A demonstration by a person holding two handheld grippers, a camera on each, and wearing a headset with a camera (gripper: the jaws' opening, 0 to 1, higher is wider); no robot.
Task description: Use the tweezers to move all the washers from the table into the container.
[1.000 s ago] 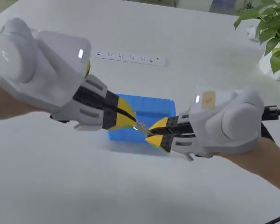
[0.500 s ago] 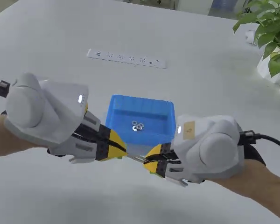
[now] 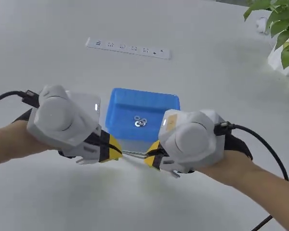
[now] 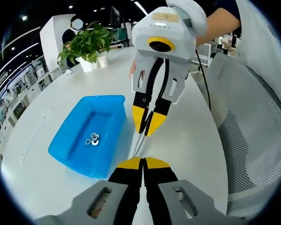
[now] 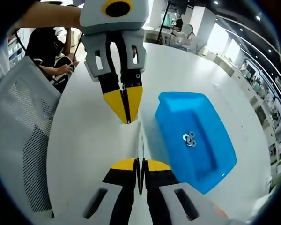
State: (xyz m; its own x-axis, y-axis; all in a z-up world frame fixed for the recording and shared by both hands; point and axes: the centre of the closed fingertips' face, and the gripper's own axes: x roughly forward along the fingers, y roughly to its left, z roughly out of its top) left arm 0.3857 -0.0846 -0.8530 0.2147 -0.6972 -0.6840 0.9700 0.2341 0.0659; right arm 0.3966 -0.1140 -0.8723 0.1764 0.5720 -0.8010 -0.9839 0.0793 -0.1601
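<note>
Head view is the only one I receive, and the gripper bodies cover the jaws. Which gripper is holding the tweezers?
Observer: The right gripper. In its own view the jaws are shut on the tweezers, which point toward the left gripper.
Operator: And the left jaws, do they grip the tweezers too?
Observer: In the left gripper view they are shut together with nothing between them. The free end of the tweezers lies close by their tips, over the bare table beside the container. I cannot tell whether it touches them.
</note>
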